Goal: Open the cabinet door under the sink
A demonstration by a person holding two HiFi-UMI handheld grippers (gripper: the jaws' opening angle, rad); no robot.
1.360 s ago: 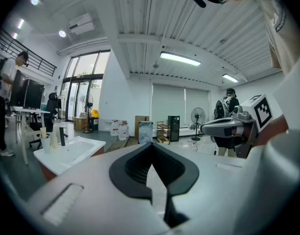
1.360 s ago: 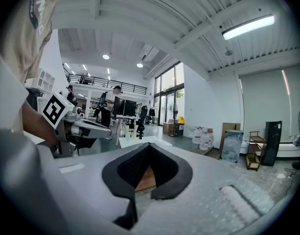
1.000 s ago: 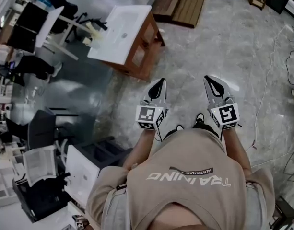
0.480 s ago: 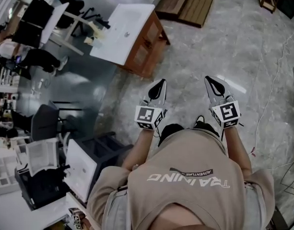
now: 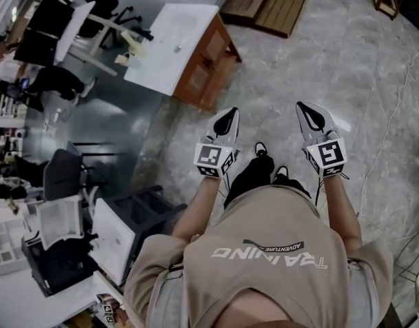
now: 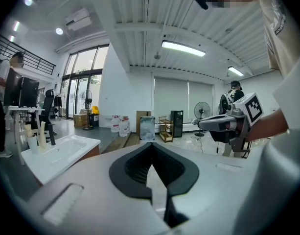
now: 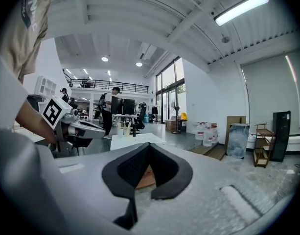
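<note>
A brown wooden sink cabinet (image 5: pixel 208 63) with a white basin stands on the grey marble floor (image 5: pixel 332 67), at eleven o'clock from the person. Its doors look closed. It is well apart from both tools. The left gripper (image 5: pixel 227 118) and the right gripper (image 5: pixel 310 115) point toward twelve o'clock, side by side. Each has its fingers pressed together around nothing.

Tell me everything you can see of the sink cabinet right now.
The sink cabinet is a low reddish-brown wooden box under a white rectangular basin top. Its front shows what look like two framed panel doors, both apparently shut; no handle can be made out. It stands upright on the grey marbled floor, ahead and left of the person. A few small items seem to stand at the top's far edge.
</note>
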